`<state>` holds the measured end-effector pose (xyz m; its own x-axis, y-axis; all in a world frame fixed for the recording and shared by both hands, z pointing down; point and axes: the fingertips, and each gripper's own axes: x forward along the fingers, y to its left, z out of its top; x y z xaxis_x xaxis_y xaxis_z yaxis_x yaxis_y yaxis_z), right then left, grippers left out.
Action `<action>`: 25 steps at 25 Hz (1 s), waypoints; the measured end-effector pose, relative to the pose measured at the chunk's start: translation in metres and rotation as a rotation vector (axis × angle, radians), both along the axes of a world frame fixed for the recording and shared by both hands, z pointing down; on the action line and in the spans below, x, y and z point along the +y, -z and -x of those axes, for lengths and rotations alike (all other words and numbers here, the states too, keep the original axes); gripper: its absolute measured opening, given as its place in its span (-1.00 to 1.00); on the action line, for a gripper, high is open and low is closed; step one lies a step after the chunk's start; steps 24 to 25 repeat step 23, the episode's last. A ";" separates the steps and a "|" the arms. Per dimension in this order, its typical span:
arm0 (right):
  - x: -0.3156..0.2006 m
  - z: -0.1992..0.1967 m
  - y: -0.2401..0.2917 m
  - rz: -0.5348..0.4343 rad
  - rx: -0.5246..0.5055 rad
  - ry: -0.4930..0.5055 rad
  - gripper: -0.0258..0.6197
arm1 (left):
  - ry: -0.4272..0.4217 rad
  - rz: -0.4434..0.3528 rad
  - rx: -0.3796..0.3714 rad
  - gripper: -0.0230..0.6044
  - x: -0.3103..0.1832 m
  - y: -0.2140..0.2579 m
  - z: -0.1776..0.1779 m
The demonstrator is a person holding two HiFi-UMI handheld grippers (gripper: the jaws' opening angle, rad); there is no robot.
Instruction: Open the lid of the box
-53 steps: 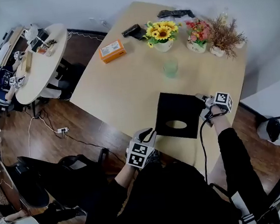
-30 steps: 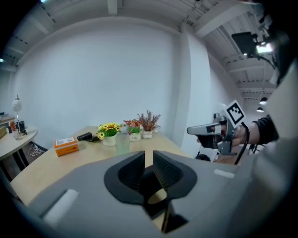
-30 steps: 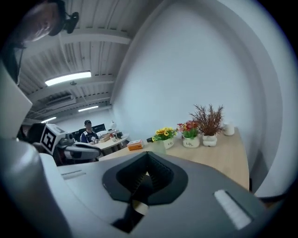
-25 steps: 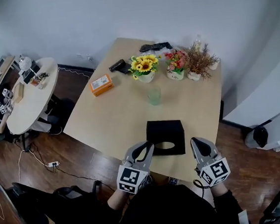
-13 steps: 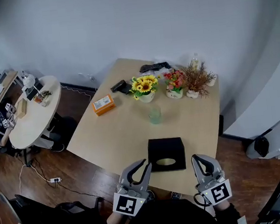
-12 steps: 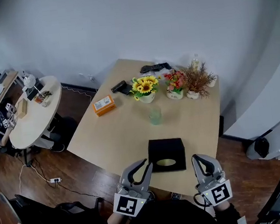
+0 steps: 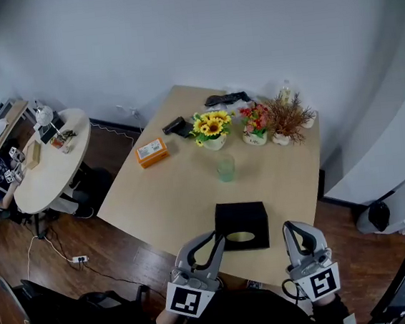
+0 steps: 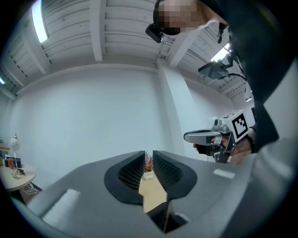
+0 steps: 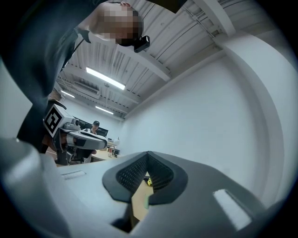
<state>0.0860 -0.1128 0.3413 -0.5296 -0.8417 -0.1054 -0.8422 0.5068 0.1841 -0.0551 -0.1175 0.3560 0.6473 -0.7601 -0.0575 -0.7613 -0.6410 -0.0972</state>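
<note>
box (image 7: 229, 228); lid (image 7: 241, 216) seam indistinct; near-left corner behind closed left tool (image 7: 216, 240)

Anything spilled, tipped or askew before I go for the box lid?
Nothing stands out. The black box sits flat near the table edge, lid on; the glass and flower pots stand upright. The left gripper and right gripper are shut, empty, short of the box.
</note>
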 end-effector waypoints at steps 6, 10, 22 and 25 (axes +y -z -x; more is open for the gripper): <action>0.003 0.003 0.009 -0.033 0.001 0.005 -0.92 | -0.012 -0.010 -0.030 -0.82 0.003 -0.002 -0.003; 0.004 0.005 0.005 -0.030 0.013 0.009 -0.92 | -0.023 -0.010 -0.047 -0.82 0.005 -0.004 -0.007; 0.008 0.008 -0.004 -0.015 0.038 0.012 -0.92 | -0.041 -0.013 -0.114 -0.82 0.007 -0.011 -0.009; 0.009 0.009 -0.005 -0.016 0.042 0.013 -0.92 | -0.044 -0.016 -0.126 -0.82 0.007 -0.011 -0.009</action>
